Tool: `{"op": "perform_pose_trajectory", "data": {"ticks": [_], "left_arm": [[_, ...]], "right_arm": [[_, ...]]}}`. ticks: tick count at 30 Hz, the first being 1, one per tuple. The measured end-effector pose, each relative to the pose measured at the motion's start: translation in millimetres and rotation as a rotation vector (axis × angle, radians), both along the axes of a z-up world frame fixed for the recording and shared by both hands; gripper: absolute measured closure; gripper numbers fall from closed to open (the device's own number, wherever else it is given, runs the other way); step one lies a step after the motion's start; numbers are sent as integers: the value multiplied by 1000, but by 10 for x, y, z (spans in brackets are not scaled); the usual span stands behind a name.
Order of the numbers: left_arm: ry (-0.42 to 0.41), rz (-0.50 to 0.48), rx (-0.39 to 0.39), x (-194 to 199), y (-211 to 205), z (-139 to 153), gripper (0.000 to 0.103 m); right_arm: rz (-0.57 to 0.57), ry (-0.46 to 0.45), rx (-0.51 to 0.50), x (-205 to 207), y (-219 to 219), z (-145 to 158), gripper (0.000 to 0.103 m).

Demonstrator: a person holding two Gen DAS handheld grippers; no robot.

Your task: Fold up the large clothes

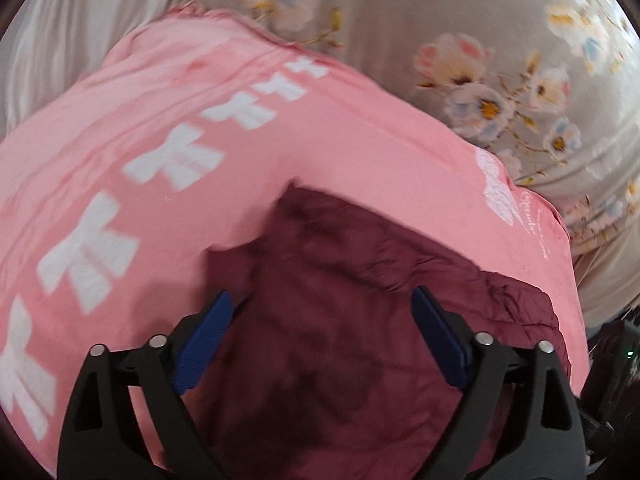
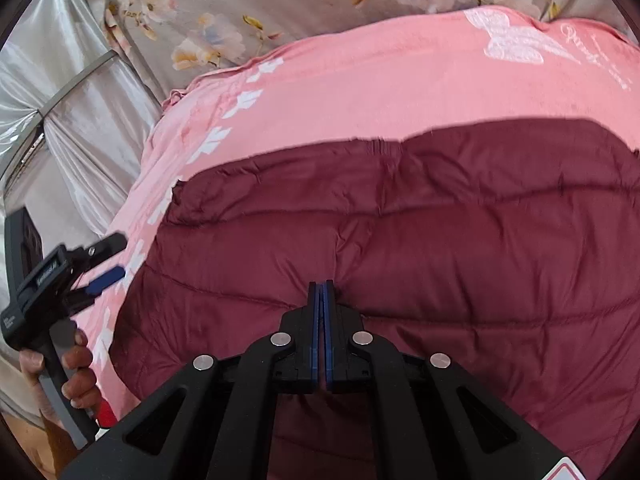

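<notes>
The quilted maroon jacket [image 2: 400, 240] lies flat on the pink blanket [image 2: 360, 80], ready for folding; the right gripper [image 2: 322, 286] pinches its fabric, jaws together; the left gripper [image 1: 320, 312] hangs wide apart above it, holding nothing.

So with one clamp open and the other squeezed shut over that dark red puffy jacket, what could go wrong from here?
1. The right gripper is shut on a small pinch of the maroon jacket; slick, puffy fabric could slip out when lifted.
2. The left gripper is open and holds nothing, so that side may sag and the fold could go crooked.
3. The jacket lies on a loose pink blanket; a low grab might catch the blanket too.
</notes>
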State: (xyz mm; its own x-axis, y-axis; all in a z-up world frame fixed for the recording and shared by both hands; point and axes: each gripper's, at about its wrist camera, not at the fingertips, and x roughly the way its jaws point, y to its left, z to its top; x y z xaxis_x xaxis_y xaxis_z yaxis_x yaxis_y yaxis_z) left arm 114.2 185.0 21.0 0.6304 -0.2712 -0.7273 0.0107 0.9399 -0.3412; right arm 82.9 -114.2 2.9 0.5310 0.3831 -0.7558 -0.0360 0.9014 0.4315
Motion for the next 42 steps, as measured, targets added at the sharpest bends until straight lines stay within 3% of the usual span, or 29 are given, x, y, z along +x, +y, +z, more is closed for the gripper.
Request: {"op": "perform_pose_trajectory", "data": {"ticks": [3,7,10,13,14,16,18,19,20,21,24,30,38,42], "left_arm": [[79,30,-62,-118,307,-277,13],[150,-11,-185,-248,379,-600,13],[118,-43,-182,-315,284,-583,10],[144,-106,-260,-298,152,-605,11],[142,-102,-234,-310,83,-596,14],[138,-119,-202,-331,8,-559,37],[134,-135,-234,-367,-45,-497,70],[119,-146,-234,-400,-74,-422,75],[105,-153,-226,-427,-96,-356,80],[77,-168,-212,-468,-143,-242,83],[10,-213,-186,-586,-293,55,87],[-100,-321,-146,-771,-718,557,88],[-169,-497,-120,-959,-1471,928,89],[-166,-622,-100,-990,-2056,912,89]], "right_arm": [[-5,11,7,-26,6,-106,103],[-9,5,13,-52,-2,-215,103],[-16,-7,21,-64,-1,-263,103],[-20,-29,16,-92,16,-282,103],[-20,-38,8,-104,20,-283,103],[-16,-47,-9,-115,31,-266,103],[-28,-36,-8,-146,5,-212,103],[-38,-32,-2,-186,-20,-172,103],[-43,-39,16,-255,-46,-114,92],[-33,-59,37,-373,-71,-23,92],[-10,-87,30,-724,-154,123,92],[-26,-36,22,-1241,-283,51,95],[-25,1,122,-1212,-354,-268,95],[-25,12,242,-1094,-431,-417,103]]}}
